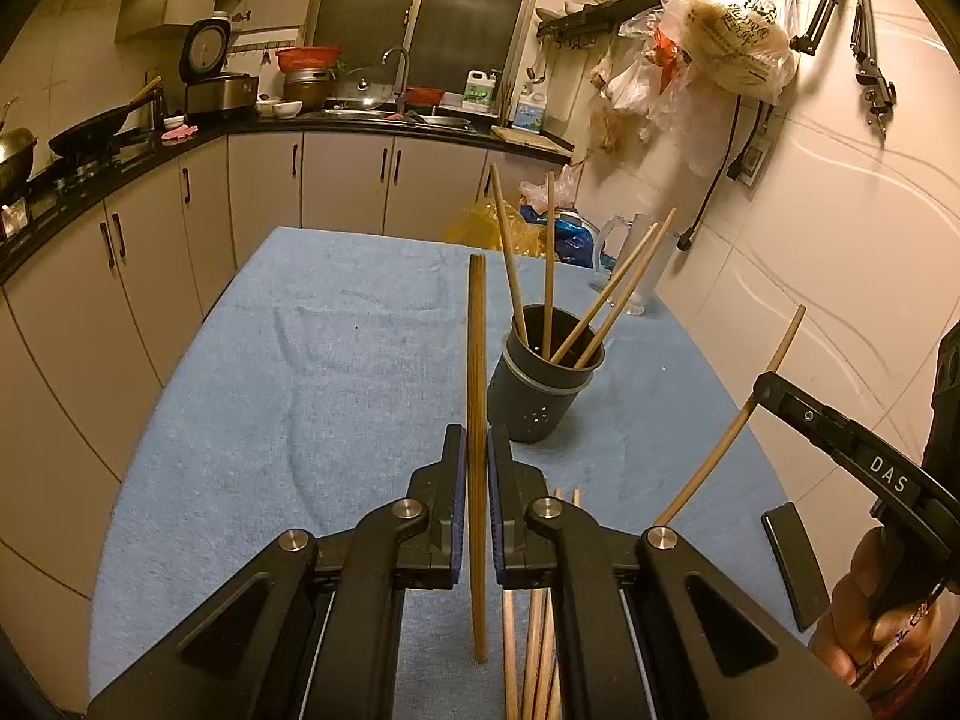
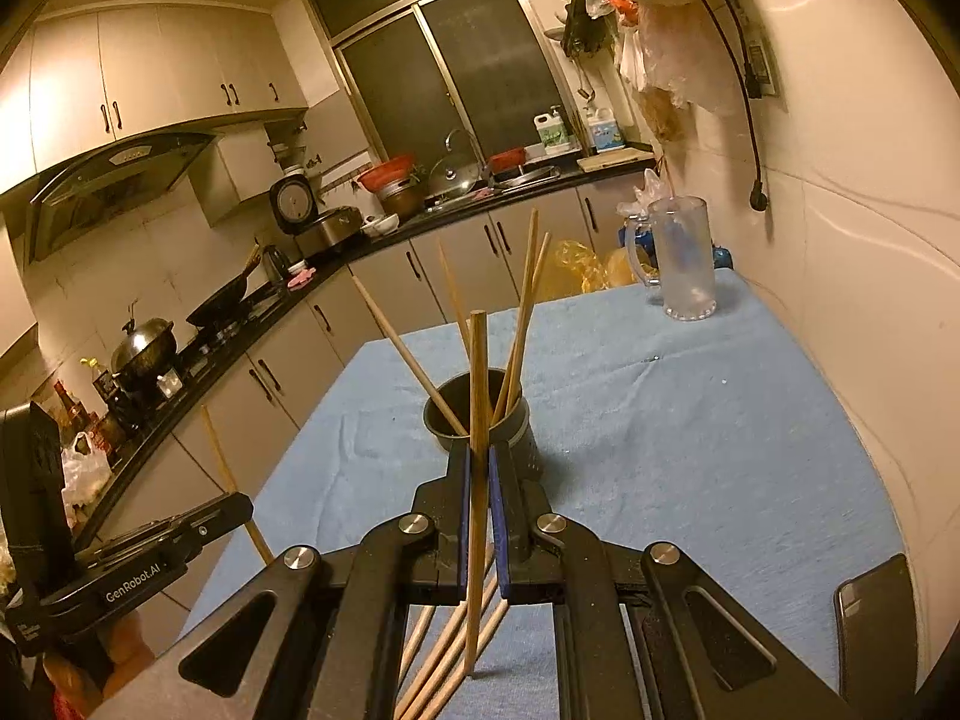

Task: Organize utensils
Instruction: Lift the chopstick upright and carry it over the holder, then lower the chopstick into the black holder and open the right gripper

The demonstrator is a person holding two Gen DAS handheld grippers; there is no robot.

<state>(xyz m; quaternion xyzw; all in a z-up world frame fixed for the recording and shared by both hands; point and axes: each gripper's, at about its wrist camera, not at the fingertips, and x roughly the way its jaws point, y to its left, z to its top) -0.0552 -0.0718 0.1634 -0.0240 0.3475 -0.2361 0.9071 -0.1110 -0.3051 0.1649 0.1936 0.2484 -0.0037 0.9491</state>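
Note:
A dark holder cup [image 1: 543, 387] stands on the blue cloth [image 1: 300, 360] with several wooden chopsticks [image 1: 549, 276] leaning in it. It also shows in the right wrist view [image 2: 480, 420]. My left gripper [image 1: 477, 444] is shut on a brown chopstick [image 1: 477, 360], held upright left of the cup. My right gripper [image 2: 478, 468] is shut on another chopstick [image 2: 478, 390], upright just in front of the cup. Each gripper appears in the other's view, the right [image 1: 840, 426] and the left [image 2: 198, 528]. Loose chopsticks [image 2: 444, 660] lie on the cloth beneath.
A glass mug [image 2: 687, 258] stands at the table's far right corner near the tiled wall. A dark phone [image 2: 879, 630] lies at the right edge. Plastic bags [image 1: 714, 48] hang on the wall. Kitchen counters [image 1: 180, 138] run left and behind.

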